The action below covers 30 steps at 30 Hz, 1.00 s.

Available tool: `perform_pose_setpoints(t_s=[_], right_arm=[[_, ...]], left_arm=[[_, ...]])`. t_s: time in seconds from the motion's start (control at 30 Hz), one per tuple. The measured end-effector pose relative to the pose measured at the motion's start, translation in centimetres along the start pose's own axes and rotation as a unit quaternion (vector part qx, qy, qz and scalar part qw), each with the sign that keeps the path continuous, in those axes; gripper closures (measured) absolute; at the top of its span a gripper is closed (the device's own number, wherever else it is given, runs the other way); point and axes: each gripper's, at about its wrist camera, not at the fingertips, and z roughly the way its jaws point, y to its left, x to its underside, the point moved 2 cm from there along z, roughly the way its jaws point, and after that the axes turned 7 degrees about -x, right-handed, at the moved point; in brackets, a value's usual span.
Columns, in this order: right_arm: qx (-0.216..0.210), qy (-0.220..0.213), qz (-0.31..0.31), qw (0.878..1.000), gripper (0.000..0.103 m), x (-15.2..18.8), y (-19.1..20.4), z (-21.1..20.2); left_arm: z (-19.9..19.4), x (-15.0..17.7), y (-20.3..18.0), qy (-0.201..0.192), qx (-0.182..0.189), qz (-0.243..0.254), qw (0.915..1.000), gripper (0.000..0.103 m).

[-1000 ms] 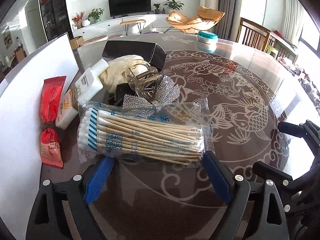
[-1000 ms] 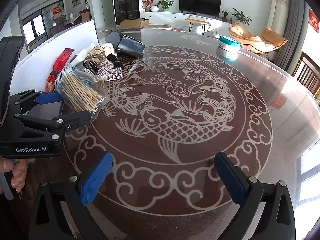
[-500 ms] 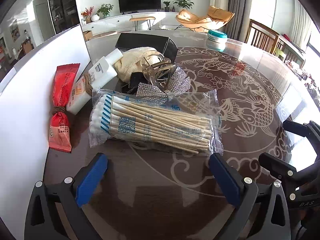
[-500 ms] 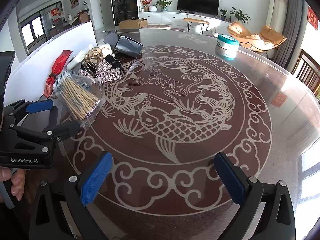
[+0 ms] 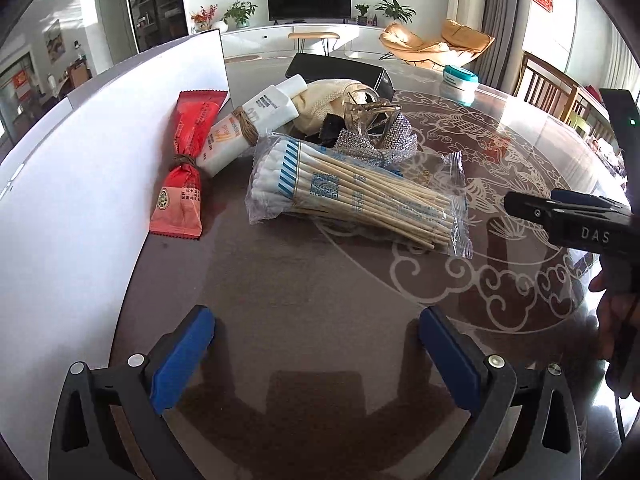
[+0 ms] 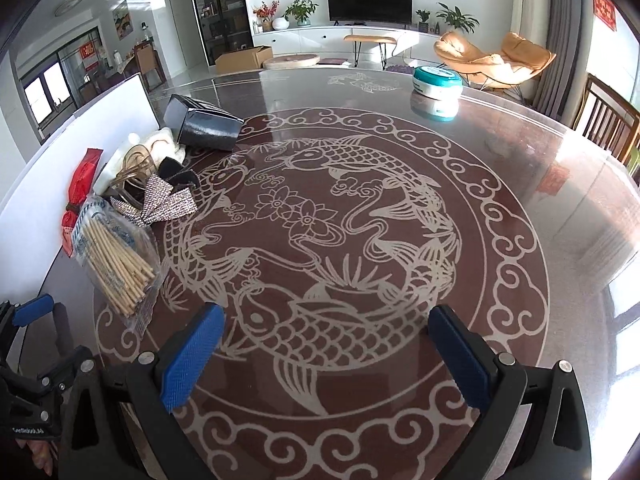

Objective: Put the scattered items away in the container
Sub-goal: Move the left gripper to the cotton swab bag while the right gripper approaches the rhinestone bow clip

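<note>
Left gripper [image 5: 316, 356] jaws spread wide, empty; right gripper [image 6: 324, 356] likewise
Clear crinkly plastic packet of wooden cotton swabs [image 5: 360, 196] on patterned glass table [image 5: 300, 280], outside black box container [image 5: 340, 74]
Risk: slick film slipping from pads, packet nudging rhinestone bow [image 5: 380, 140]

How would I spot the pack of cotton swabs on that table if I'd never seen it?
Start at the white board standing along the table's left side and find the heap of items beside it. The pack of cotton swabs lies at the heap's near edge. It is the only clear plastic bag, full of long wooden sticks with white tips.
</note>
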Motion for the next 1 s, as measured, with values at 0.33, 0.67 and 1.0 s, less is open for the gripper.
perform_pose_setpoints(t_s=[0.33, 0.67, 1.0], right_arm=[[-0.038, 0.023, -0.087, 0.995, 0.0, -3.6, 4.2, 3.8], [-0.071, 0.027, -0.134, 0.988, 0.0, -2.9, 5.7, 3.6], [-0.095, 0.025, -0.17, 0.981, 0.0, -2.1, 6.6, 3.2]], left_arm=[[0.0, 0.0, 0.0, 0.0, 0.0, 0.0, 1.0, 0.0], [0.1, 0.0, 0.0, 0.0, 0.0, 0.0, 1.0, 0.0], [0.1, 0.0, 0.0, 0.0, 0.0, 0.0, 1.0, 0.0]])
